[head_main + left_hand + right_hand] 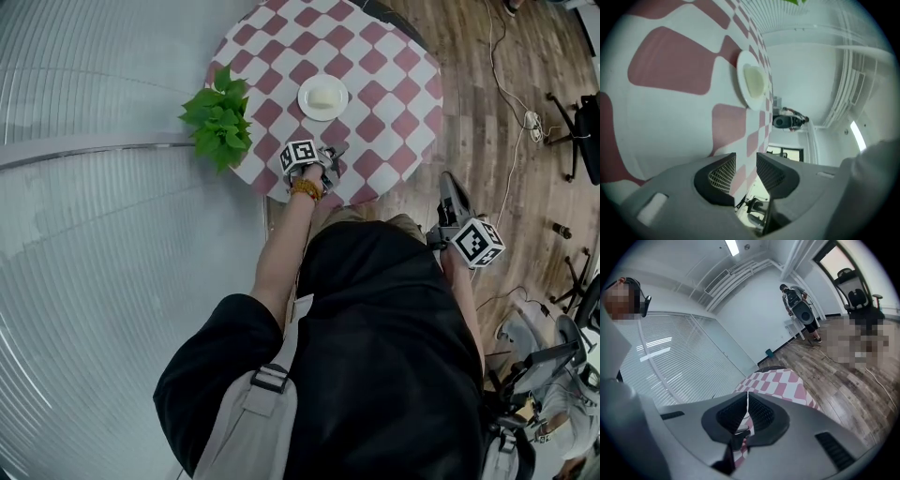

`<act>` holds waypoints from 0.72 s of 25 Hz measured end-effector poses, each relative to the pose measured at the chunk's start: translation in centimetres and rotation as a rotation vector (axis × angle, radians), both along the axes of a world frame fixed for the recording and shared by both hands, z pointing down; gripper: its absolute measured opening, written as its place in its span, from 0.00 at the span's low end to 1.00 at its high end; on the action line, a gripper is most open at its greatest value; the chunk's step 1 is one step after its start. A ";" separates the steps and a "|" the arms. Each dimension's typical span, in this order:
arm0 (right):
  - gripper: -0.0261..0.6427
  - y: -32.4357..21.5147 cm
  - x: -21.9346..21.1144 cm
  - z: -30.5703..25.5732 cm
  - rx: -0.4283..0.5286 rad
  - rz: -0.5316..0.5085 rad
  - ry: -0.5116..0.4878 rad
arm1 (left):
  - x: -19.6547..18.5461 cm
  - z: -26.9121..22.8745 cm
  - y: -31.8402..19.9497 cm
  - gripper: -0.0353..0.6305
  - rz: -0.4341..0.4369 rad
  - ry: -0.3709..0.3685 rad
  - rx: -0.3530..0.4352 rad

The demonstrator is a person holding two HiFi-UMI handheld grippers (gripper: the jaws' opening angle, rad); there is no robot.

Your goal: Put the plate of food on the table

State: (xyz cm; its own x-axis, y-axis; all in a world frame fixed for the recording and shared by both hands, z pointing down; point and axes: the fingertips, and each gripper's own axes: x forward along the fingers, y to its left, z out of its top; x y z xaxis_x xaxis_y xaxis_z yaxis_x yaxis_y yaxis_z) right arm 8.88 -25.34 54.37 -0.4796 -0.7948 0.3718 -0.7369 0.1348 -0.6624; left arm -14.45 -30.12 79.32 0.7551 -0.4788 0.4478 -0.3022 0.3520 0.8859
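Overhead, head view: a round table (398, 70) covered in red-and-white check carries the plate (322, 97), which lies flat and face up near the table's middle. The plate is white and round, with a pale mound of food (322, 97) at its centre. A leafy green plant (219, 120) sits at the table's left edge. The left gripper (335, 151) is over the near edge of the table, short of the plate and clear of it. The right gripper (449, 184) is held off the table by the person's side, over the wooden floor (487, 112).

Left gripper view: the camera is rolled, so the checked table (670, 61) rises like a wall at the left, with the plate (752, 86) seen nearly edge-on ahead. The fingers (723, 174) stand wide apart; only the cloth shows in the gap.

Right gripper view: the fingers (761, 412) are closed together, leaving a thin slit with nothing in it. The table's far edge (780, 383) shows beyond them. A person (799, 310) stands by the far wall and an office chair (857, 296) at the right.
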 end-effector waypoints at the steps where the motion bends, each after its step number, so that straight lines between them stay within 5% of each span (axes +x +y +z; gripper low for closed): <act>1: 0.06 -0.1 -0.1 0.0 0.000 -0.006 0.002 | 0.7 -0.5 0.8 0.23 0.057 -0.010 0.025; 3: 0.06 -0.4 -0.2 -0.1 -0.002 -0.017 0.003 | 1.4 -1.8 1.8 0.23 0.102 -0.020 0.087; 10: 0.06 -2.3 -1.9 -1.0 0.040 -0.077 0.031 | -1.5 -6.2 4.0 0.23 -0.063 0.001 0.251; 18: 0.06 -4.1 -7.9 -1.5 0.077 -0.255 0.030 | -6.4 -10.6 7.4 0.22 0.011 -0.249 0.456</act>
